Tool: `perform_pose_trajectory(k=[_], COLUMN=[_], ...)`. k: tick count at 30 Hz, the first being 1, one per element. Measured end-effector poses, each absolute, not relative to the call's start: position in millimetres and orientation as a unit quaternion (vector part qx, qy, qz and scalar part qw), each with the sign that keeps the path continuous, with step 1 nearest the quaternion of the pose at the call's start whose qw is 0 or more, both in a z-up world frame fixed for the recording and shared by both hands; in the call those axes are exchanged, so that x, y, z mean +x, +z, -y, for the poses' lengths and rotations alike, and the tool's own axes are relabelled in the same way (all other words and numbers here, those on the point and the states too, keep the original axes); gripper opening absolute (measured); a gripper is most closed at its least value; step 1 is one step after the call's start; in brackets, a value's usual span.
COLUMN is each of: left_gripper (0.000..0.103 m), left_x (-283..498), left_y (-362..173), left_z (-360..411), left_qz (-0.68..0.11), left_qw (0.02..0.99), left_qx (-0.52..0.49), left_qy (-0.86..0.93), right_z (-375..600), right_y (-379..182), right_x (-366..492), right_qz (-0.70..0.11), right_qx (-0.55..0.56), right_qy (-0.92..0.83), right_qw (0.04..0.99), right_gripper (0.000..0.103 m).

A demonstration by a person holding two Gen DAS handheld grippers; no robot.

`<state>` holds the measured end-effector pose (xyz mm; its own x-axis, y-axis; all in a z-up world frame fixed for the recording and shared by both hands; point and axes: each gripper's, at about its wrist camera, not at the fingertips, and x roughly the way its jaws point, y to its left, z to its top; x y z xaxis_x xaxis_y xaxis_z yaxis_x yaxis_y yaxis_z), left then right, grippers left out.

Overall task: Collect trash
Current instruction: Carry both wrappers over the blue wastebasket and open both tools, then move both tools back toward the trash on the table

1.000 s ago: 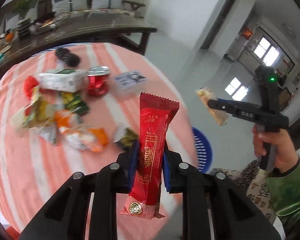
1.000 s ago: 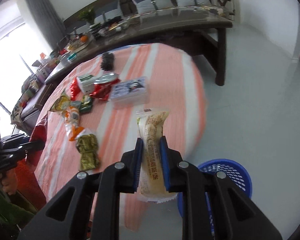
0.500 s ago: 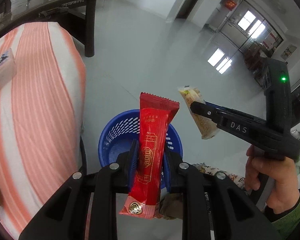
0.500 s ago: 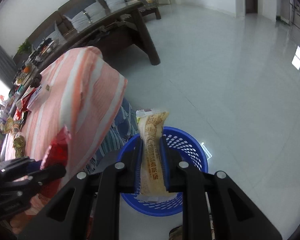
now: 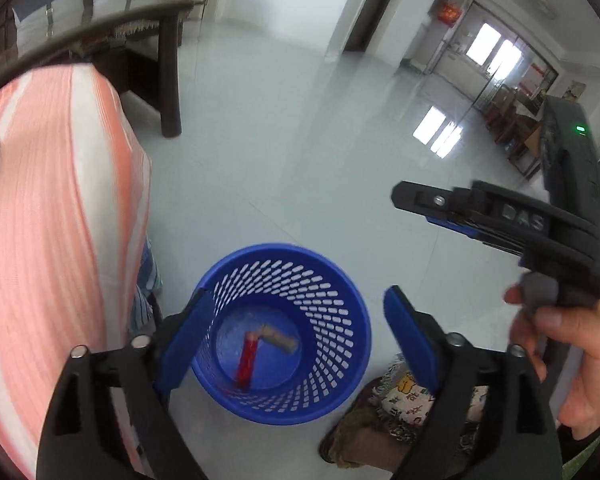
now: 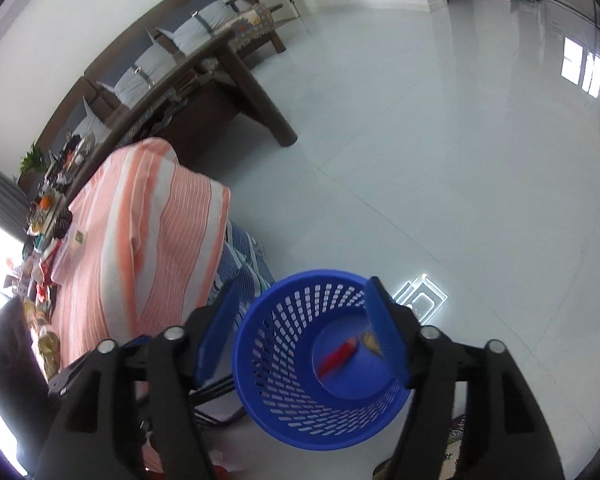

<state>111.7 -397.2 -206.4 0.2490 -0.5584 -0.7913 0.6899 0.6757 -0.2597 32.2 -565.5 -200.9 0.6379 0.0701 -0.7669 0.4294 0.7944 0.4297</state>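
A blue mesh basket point(image 5: 332, 300) stands on the floor beside the table. At its bottom lie a red wrapper point(image 5: 247, 357) and a tan snack packet point(image 5: 279, 340). My left gripper point(image 5: 298, 292) hangs above the basket with its jaws opening and nothing between them. In the left wrist view my right gripper point(image 5: 416, 208) reaches in from the right, held by a hand point(image 5: 572, 352). The right wrist view shows the right gripper point(image 6: 304, 283) over the basket point(image 6: 284, 408), jaws opening and empty. The red wrapper point(image 6: 338, 356) and tan packet point(image 6: 370, 340) appear blurred inside.
A round table under an orange-striped cloth point(image 5: 60, 220) rises just left of the basket, with several wrappers point(image 6: 44, 272) on it. A dark wooden table point(image 6: 240, 80) stands behind. A patterned mat and a shoe point(image 5: 400, 400) lie right of the basket on a glossy floor.
Both grippers swung from the table to above the basket and opened. The red wrapper and the tan packet left the jaws and now lie in the basket.
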Motion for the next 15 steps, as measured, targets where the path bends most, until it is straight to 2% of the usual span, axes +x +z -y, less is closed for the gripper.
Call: perform_pose_trajectory(k=[2,3,7,15], left_gripper=[0.098,0.098,0.098,0.098], left_x=[99,93,59,24], left_y=[-187,-179,-151,-114], left_z=[382,376,337,255], left_qz=[-0.442,-0.429,-0.392,-0.402], left_qw=[0.797,0.804,0.831,0.84], left_qx=[0.063,0.061,0.053,0.018], left_qy=[-0.407,-0.407,-0.392,-0.364], right_z=[559,555,532,466], right_y=[-186,-180,-155,-120], right_x=[30,30,33,43], right_qz=[-0.398,-0.392,-0.363,-0.313], right_qx=[0.286,0.276,0.224,0.134], right_qy=[-0.114,-0.118,-0.116,-0.062], right_qw=[0.864,0.87,0.897,0.938], right_gripper=[0.084,0.089,0.09,0.094])
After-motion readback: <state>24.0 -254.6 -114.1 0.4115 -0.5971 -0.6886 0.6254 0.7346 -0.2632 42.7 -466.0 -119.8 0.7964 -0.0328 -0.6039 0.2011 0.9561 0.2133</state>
